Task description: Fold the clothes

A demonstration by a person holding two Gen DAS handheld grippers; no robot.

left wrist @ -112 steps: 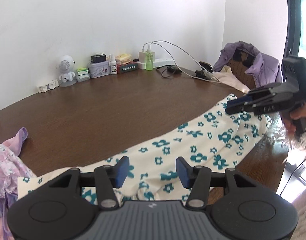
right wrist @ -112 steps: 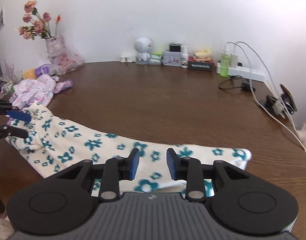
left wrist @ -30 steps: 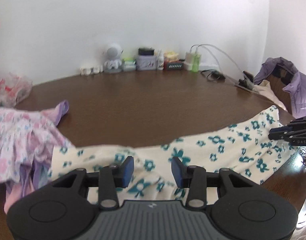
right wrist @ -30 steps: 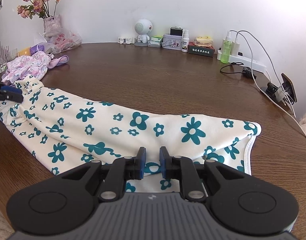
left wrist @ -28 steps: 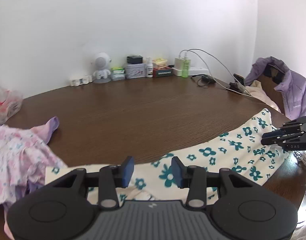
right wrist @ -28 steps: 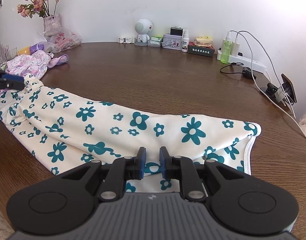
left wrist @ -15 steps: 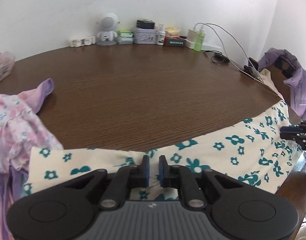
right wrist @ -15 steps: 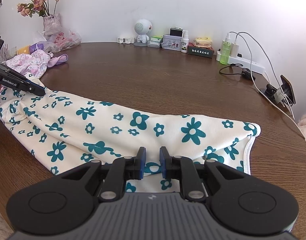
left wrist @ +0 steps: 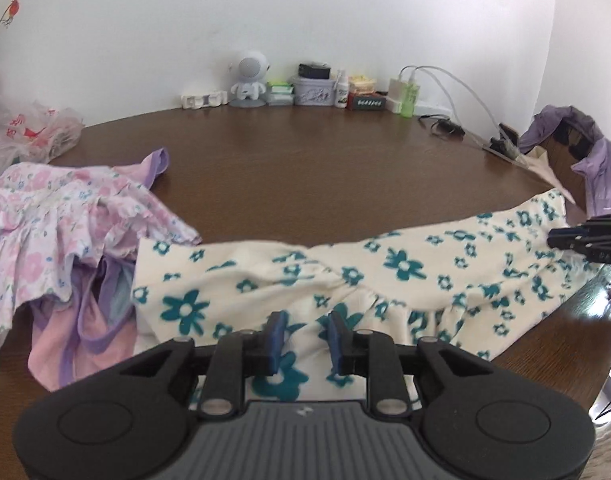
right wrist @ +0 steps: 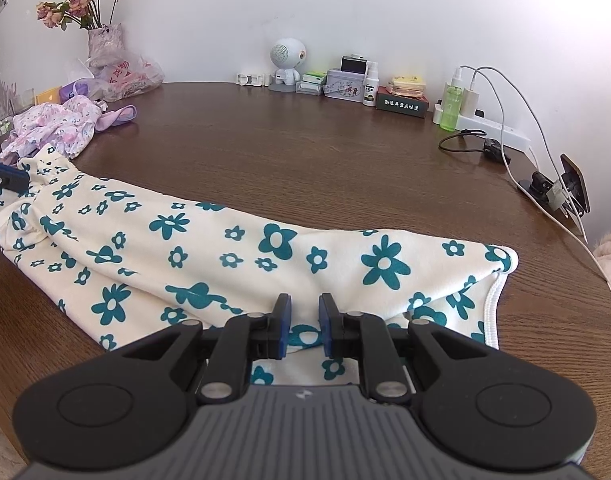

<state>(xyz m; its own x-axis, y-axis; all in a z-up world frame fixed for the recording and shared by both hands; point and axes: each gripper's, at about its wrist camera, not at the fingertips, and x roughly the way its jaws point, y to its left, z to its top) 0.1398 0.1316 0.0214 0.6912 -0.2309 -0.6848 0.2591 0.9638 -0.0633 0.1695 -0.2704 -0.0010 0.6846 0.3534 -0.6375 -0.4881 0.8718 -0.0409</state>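
A dark wooden bench (right wrist: 305, 152) is set against a white wall; dried flowers are held in a vase (right wrist: 104, 42). Across its near edge the flowered cloth (right wrist: 209, 248) is stretched. It is pinched by the right tool (right wrist: 304, 326); the left tool (left wrist: 303, 338) is opening, with cloth between its blue pads.
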